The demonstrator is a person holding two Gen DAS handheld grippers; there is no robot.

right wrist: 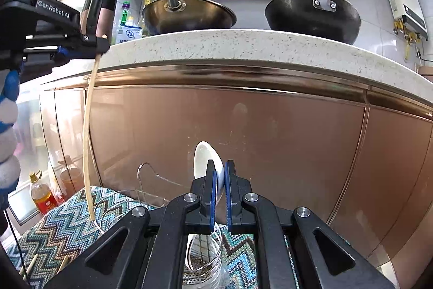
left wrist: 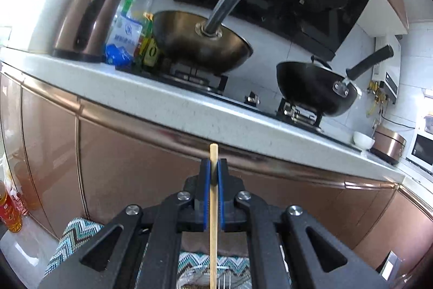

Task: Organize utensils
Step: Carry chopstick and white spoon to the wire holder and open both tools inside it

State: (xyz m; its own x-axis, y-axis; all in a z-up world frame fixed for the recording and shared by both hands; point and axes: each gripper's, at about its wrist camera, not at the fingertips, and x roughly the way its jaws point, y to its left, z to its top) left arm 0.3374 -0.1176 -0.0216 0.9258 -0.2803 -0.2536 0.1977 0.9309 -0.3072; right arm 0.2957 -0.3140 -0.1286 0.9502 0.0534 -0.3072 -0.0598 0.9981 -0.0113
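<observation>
left wrist view: left gripper (left wrist: pixel 213 169), jaws pinching a single wooden chopstick (left wrist: pixel 213 207) that stands upright between the blue pads, its tip poking above them and its lower length running down toward a clear holder (left wrist: pixel 200 275) at the bottom edge. holder is mostly hidden by the gripper body; fork tines seem to show inside it, not certain. zigzag cloth (left wrist: pixel 75 234) beneath. beyond: copper cabinet doors (left wrist: pixel 135 153), speckled tabletop (left wrist: pixel 167 99) with a bronze wok (left wrist: pixel 200 42), a black pan (left wrist: pixel 316 88), a kettle (left wrist: pixel 89 12) and a white bowl (left wrist: pixel 364 140).

right wrist view: right gripper (right wrist: pixel 220 169), jaws pinching a white spoon (right wrist: pixel 204 161); its bowl rises above the pads, its handle drops into a round clear cup with a perforated metal base (right wrist: pixel 203 262), directly below the jaws. the left gripper shows at upper left, held by a gloved hand (right wrist: pixel 8 126), the chopstick hanging down with its lower end at the rim of a wire rack (right wrist: pixel 146 180) on the cloth. two loose chopsticks (right wrist: pixel 32 264) lie on the cloth at lower left. an oil bottle (right wrist: pixel 40 194) stands on the floor beside the cloth.
</observation>
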